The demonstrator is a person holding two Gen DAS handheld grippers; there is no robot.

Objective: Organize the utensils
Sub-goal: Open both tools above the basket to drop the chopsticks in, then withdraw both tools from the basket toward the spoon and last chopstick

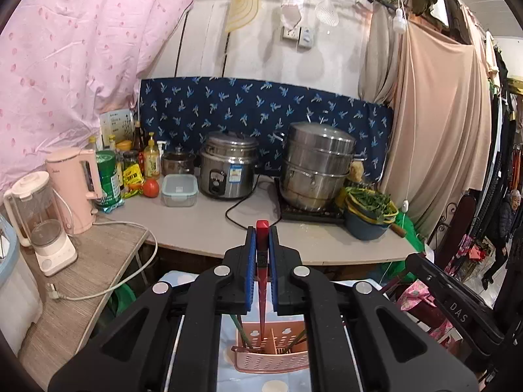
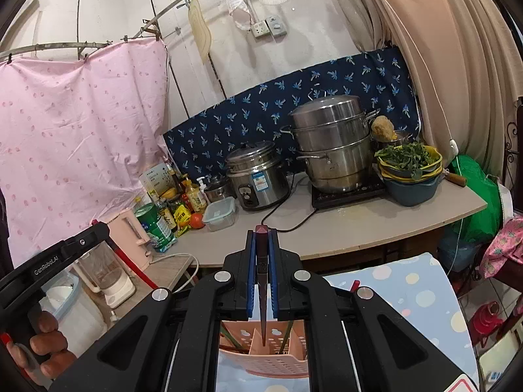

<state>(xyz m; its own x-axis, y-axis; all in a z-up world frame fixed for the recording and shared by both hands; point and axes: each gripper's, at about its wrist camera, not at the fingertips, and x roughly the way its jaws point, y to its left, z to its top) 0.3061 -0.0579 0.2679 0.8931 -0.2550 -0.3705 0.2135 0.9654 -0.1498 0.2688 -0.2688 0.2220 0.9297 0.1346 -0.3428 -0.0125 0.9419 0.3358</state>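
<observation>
My left gripper [image 1: 262,232] is shut on a red chopstick [image 1: 262,294] that hangs tip-down over a pink slotted utensil holder [image 1: 271,361]. In the right wrist view, my right gripper [image 2: 261,234] is shut on a dark brownish-red chopstick [image 2: 263,313], its tip just above the middle divider of the same pink holder [image 2: 264,359]. Several green and dark chopsticks lean in the holder's compartments. The holder stands on a light blue dotted cloth [image 2: 408,294]. A hand [image 2: 45,343] holds the left gripper's body [image 2: 59,261] at the lower left.
Behind is a grey counter [image 1: 202,225] with a rice cooker [image 1: 228,170], a stacked steel steamer [image 1: 317,166] on a hob, bowls of greens [image 1: 369,209], a lidded box [image 1: 179,190], a tomato, bottles, a pink kettle [image 1: 73,186] and a blender [image 1: 42,222]. A person [image 1: 503,228] stands far right.
</observation>
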